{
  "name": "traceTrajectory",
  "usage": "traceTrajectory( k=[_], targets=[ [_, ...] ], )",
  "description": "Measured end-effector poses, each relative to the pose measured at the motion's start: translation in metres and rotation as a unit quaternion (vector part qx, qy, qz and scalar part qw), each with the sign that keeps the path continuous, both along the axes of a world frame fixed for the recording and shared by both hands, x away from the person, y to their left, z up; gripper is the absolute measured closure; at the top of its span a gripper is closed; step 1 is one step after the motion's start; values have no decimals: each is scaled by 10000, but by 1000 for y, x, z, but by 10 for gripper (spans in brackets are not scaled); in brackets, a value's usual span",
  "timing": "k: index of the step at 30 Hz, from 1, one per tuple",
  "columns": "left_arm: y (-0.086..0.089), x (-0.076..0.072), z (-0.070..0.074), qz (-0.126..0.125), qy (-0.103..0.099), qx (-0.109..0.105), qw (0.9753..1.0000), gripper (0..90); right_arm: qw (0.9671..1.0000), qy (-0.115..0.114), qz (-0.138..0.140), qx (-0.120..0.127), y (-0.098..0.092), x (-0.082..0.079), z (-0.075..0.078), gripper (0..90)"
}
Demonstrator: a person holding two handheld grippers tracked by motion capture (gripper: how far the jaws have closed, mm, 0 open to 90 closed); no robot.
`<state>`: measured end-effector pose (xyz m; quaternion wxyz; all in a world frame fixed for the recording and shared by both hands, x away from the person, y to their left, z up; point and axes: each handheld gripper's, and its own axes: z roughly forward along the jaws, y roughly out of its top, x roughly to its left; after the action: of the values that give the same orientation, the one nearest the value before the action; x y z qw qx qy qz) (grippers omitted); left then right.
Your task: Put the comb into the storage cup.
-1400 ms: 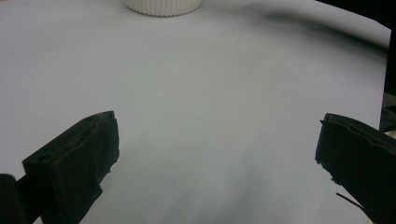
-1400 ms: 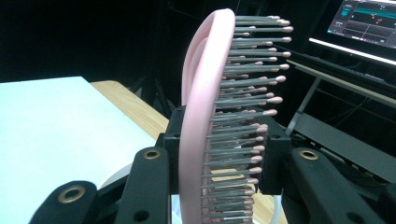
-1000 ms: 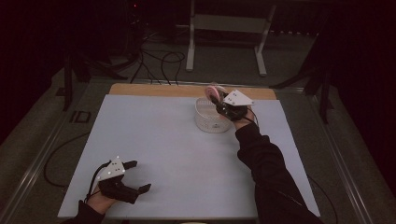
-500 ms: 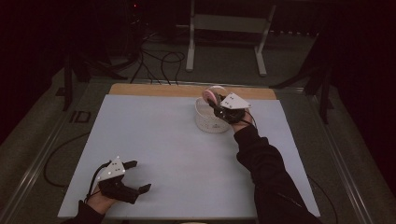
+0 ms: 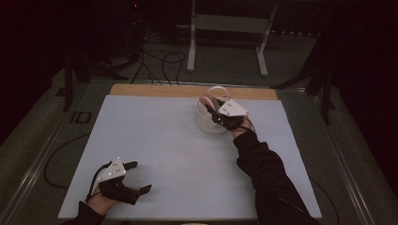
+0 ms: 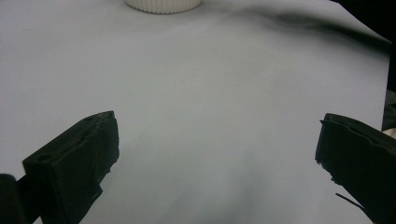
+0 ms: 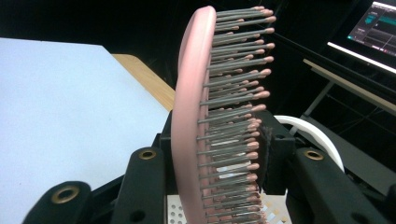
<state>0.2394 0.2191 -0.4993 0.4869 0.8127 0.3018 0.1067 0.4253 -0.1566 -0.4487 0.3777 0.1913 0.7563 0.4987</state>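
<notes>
Right gripper view: my right gripper (image 7: 219, 186) clamping pink hairbrush (image 7: 210, 112), holding it above white basket (image 5: 209, 119) for drop-in; left gripper (image 5: 133, 178) idling, jaws wide.

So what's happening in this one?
A person works at a table with a gripper in each hand. The right gripper is shut on a pink hairbrush, holding it over a white basket at the far side. The left gripper rests open near the front edge, holding nothing.
</notes>
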Motion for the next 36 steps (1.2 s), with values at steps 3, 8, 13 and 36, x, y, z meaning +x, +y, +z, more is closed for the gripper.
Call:
traceTrajectory(
  k=[3,8,13,36],
  targets=[
    [0,0,0,4,0,-1,10000,4,10000,-32,43,-43,2,-4,-3,611],
    [0,0,0,9,-10,-7,10000,4,9999,-59,110,-55,5,-8,-6,602],
    [0,0,0,10,-13,-3,10000,4,9997,-96,174,-133,8,-11,-8,598],
    [0,0,0,-17,23,22,10000,4,9991,-21,315,-270,9,-15,-12,522]
  ],
)
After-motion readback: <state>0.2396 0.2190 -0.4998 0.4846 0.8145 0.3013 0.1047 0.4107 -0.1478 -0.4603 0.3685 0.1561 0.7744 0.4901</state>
